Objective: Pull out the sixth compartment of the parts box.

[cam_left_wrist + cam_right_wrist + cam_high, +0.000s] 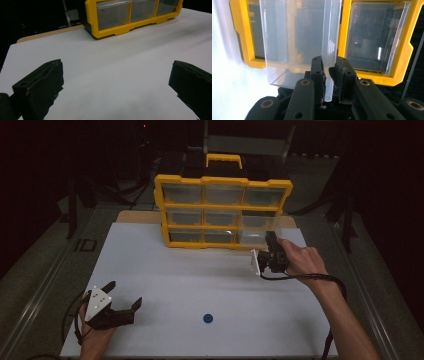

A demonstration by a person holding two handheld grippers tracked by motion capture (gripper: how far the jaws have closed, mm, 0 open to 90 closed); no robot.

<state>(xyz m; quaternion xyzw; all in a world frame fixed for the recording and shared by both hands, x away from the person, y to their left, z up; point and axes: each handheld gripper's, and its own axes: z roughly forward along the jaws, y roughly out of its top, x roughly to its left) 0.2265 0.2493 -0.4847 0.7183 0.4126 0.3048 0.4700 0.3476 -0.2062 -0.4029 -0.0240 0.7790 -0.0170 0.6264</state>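
Our right tongs were clamped on the front wall of a clear drawer, the jaws pinching that thin plastic lip from either side, since the lip was the one part narrow enough to grip and pull on. The drawer stood partly out of its slot in the bottom row, at the right end of the yellow organiser, so we judged the pull to be under way with the drawer not yet free. We kept the right tongs level and in line with the slot, so the drawer could slide without binding. The organiser stood upright near the far edge of the bench, its front facing us, which left every drawer reachable from our side. Our left tongs rested near the near left corner with jaws spread wide and empty, kept well apart from the work. A small blue disc lay alone toward the near edge, possibly meant for the drawer.
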